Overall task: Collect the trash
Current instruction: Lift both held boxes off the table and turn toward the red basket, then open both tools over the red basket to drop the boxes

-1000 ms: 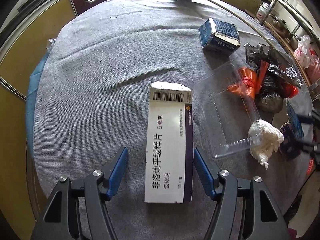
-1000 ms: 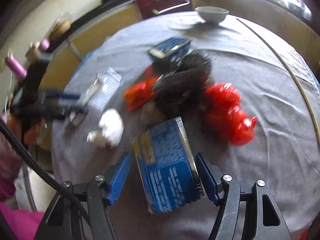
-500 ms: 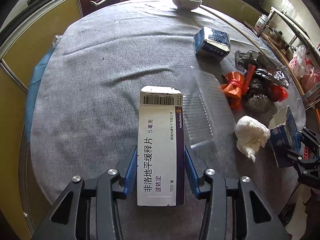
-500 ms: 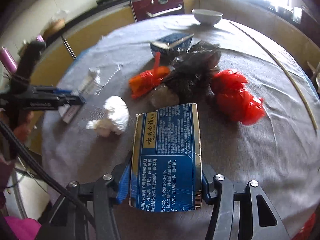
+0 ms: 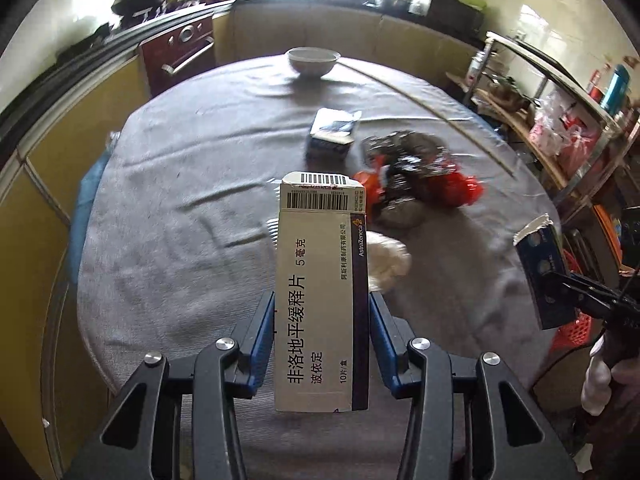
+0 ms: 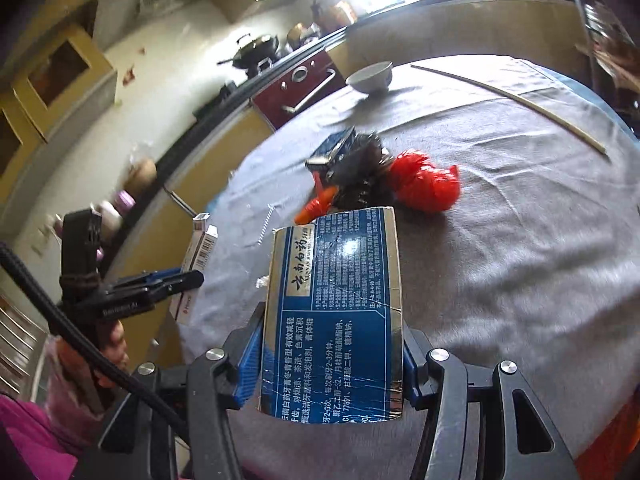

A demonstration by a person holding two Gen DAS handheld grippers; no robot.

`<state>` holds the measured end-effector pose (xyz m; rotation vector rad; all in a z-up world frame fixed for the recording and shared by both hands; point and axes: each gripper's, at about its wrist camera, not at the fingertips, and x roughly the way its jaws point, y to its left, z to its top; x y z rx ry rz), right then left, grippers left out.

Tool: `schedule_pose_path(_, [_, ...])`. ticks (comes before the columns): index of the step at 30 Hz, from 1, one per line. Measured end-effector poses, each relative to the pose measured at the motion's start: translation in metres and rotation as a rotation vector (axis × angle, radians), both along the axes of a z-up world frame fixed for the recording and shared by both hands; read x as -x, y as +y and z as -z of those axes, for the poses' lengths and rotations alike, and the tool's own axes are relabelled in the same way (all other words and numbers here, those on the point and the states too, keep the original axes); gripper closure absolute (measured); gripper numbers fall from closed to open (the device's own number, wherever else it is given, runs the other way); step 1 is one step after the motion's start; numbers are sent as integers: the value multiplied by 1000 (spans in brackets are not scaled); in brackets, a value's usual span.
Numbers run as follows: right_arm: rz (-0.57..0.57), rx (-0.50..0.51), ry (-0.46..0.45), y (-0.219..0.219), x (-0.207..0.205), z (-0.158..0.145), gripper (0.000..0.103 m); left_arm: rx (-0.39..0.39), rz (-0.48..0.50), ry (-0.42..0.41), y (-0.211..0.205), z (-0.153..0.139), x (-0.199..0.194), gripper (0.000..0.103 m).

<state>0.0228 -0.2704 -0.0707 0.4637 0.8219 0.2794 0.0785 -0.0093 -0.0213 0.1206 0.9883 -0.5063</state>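
While clamped — box (image 5: 322, 300) between claw (image 5: 322, 340) pads

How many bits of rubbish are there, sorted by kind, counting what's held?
Cardboard boxes: 3 (white box, blue box, small blue box)
Plastic bags: 3 (red bag, orange bag, dark bag)
White wad: 1
Total: 7

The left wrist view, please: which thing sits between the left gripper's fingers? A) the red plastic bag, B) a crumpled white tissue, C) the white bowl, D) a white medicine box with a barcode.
D: the white medicine box is clamped between the blue fingers of the left gripper, lifted off the grey tablecloth.
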Motion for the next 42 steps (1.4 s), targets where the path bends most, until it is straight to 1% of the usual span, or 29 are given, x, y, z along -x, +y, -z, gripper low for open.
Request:
schedule_pose_path(2, [29, -60, -20, -10, 13, -2, 45, 6, 31, -24, -12, -5, 6, 56])
schedule_pose_path(4, [52, -86, -39, -16, 20, -6, 45, 6, 73, -33, -27, -7, 16, 56])
schedule_pose_path(7, [98, -112, -48, -31, 39, -8, 45, -24, 130, -42, -50, -2, 24, 56])
schedule_pose_path(9, [135, -99, -53, -39, 48, -7, 45, -38, 166, -35, -65, 1, 31, 56])
schedule_pose_path(13, [214, -33, -46, -63, 73, -12, 45, -57, 218, -34, -92, 2, 43, 56])
schedule_pose_path(20, [332, -37, -62, -106, 108, -15, 45, -109, 329, -66, -143, 2, 63, 56])
schedule_pose_path(23, [388, -16, -67, -125, 128, -17, 44, -123, 374, -81, -169, 1, 69, 56])
schedule_pose_path(26, [451, 4, -67, -143, 147, -17, 44, -122, 425, -92, -199, 0, 77, 56])
schedule_pose_path(30, [552, 29, -58, -171, 184, -15, 44, -110, 509, -115, -242, -3, 92, 56])
schedule_pose_path(36, [703, 13, -43, -211, 237, -4, 44, -87, 629, -107, -309, -3, 119, 56])
schedule_pose_path(39, [774, -4, -35, -229, 263, 5, 44, -95, 676, -102, -337, 1, 132, 56])
schedule_pose_path(42, [815, -26, -24, -241, 278, 15, 43, -112, 718, -88, -363, 9, 146, 56])
